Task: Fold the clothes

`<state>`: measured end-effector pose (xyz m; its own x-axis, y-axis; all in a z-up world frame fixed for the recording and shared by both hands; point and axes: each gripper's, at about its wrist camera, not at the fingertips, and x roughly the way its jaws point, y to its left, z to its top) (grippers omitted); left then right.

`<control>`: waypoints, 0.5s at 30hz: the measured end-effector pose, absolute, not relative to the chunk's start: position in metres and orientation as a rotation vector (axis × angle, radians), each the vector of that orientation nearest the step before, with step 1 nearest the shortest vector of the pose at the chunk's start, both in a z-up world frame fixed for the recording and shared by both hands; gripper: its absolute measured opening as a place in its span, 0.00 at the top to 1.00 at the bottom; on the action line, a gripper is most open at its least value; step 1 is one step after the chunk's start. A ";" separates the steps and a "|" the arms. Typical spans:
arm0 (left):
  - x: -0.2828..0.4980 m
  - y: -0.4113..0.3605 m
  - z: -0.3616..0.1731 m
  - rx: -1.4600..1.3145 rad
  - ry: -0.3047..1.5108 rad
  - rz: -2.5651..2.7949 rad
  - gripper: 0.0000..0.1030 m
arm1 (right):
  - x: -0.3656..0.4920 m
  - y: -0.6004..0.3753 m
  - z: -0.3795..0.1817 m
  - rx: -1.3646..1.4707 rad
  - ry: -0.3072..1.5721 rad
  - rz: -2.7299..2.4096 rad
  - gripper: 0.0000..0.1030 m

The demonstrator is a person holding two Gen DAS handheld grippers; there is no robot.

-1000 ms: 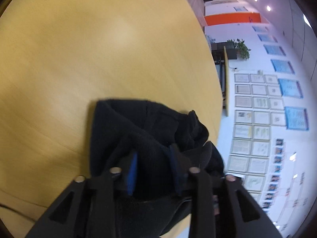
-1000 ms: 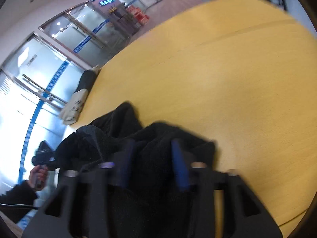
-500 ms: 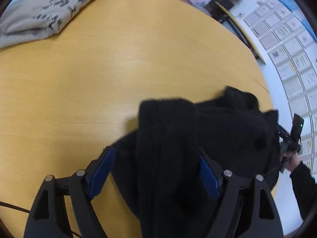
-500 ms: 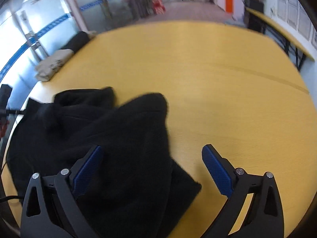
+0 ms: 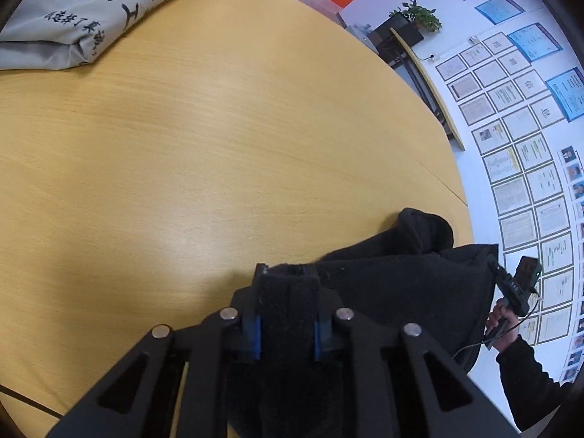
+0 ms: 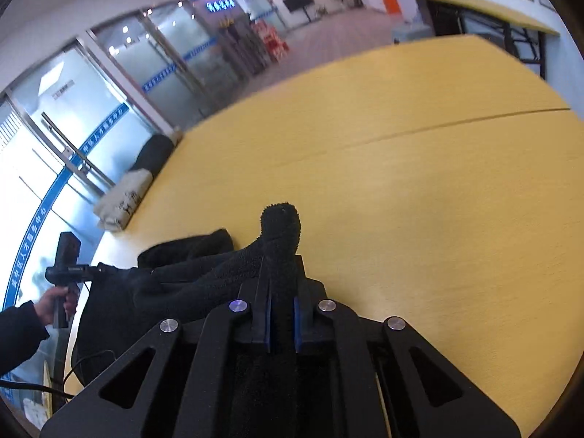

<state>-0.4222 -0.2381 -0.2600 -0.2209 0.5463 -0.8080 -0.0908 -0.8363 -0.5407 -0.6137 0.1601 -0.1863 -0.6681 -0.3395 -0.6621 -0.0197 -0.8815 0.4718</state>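
Observation:
A black fleece garment (image 5: 398, 284) hangs stretched between my two grippers above the yellow wooden table (image 5: 182, 146). My left gripper (image 5: 286, 306) is shut on one thick edge of it, cloth filling the gap between the blue pads. My right gripper (image 6: 281, 292) is shut on the other end, and a tuft of fleece (image 6: 281, 226) sticks out past the fingertips. The rest of the garment (image 6: 175, 281) sags to the left in the right wrist view. The other hand-held gripper shows in each view (image 5: 518, 288) (image 6: 65, 259).
A folded grey garment with black printed characters (image 5: 73, 11) lies at the table's far left corner; it also shows in the right wrist view (image 6: 124, 197), beside a dark folded item (image 6: 153, 153). A seam (image 6: 438, 127) runs across the tabletop. The table edge (image 5: 452, 168) curves on the right.
Half a second ago both grippers were open over the garment. Both have since shut on its edges and lifted it, pulling it taut between them.

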 end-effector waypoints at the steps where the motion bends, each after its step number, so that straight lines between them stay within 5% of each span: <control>1: -0.425 -0.242 -0.255 -1.613 -0.553 2.105 0.82 | -0.610 0.168 -0.191 1.195 -0.677 -2.635 0.94; 7: -0.436 -0.238 -0.249 -1.562 -0.444 2.144 0.79 | -0.590 0.188 -0.220 1.206 -0.764 -2.645 0.92; 9: -0.436 -0.236 -0.262 -1.628 -0.299 2.246 0.74 | -0.596 0.184 -0.231 1.306 -0.728 -2.656 0.84; 13: -0.430 -0.242 -0.243 -1.559 -0.353 2.281 0.73 | -0.597 0.169 -0.209 1.300 -0.588 -2.740 0.78; 15: -0.419 -0.230 -0.222 -1.470 -0.301 2.263 0.67 | -0.590 0.156 -0.172 1.146 -0.509 -2.799 0.33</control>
